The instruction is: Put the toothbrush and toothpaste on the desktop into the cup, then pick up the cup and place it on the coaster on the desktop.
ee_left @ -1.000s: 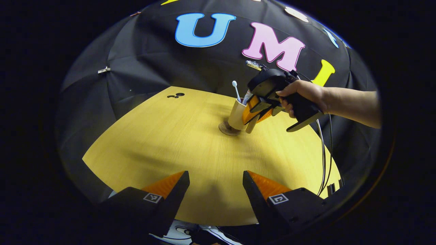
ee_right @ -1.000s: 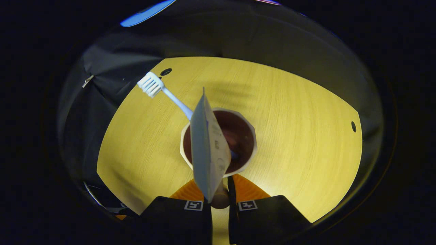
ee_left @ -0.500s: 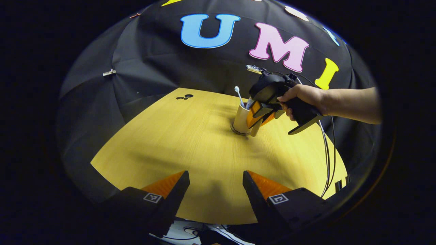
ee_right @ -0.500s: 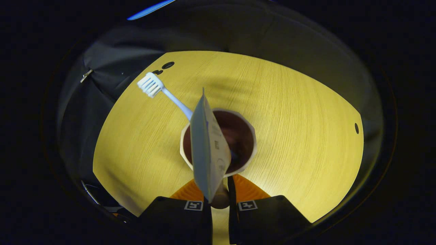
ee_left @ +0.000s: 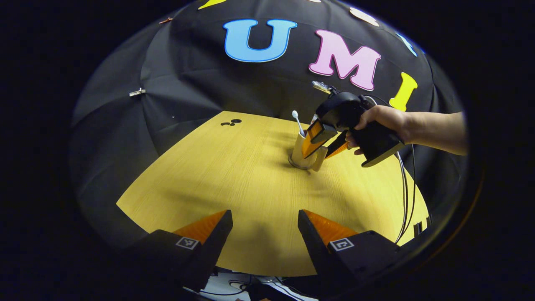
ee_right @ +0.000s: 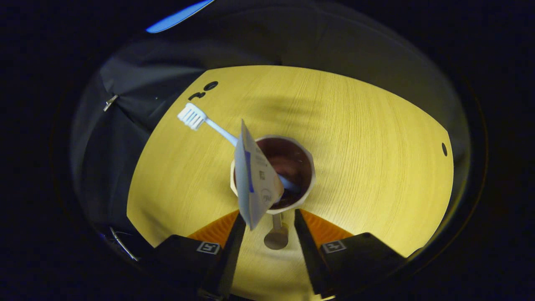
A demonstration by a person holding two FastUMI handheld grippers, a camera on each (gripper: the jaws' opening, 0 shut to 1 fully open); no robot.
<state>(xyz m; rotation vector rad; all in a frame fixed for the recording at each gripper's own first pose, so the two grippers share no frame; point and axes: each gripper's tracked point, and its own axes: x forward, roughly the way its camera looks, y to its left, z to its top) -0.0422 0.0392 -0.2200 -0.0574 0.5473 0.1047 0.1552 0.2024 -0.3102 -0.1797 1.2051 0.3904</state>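
Left gripper view: a beige faceted ceramic cup with a side handle point(ee_left: 301, 151) is seen upright on the yellow wood-grain desk point(ee_left: 217, 175), its base on a thin round coaster point(ee_left: 296, 165), barely visible. A white toothbrush w/ pale blue handle point(ee_left: 297, 122) and a flat white toothpaste tube point(ee_left: 313, 118) are held inside the cup, both leaning. The right hand-held gripper point(ee_left: 325, 146), gripped by a person's hand point(ee_left: 376, 125), is shown released, fingers spread either side of the handle.

Right gripper view: the cup point(ee_right: 308, 184), toothbrush point(ee_right: 209, 125) and tube point(ee_right: 253, 184) are seen from above; the handle point(ee_right: 276, 236) lies between the parted fingers point(ee_right: 221, 228), untouched.

The left hand-held gripper point(ee_left: 265, 228) is open over the desk's near edge, well apart from the cup.
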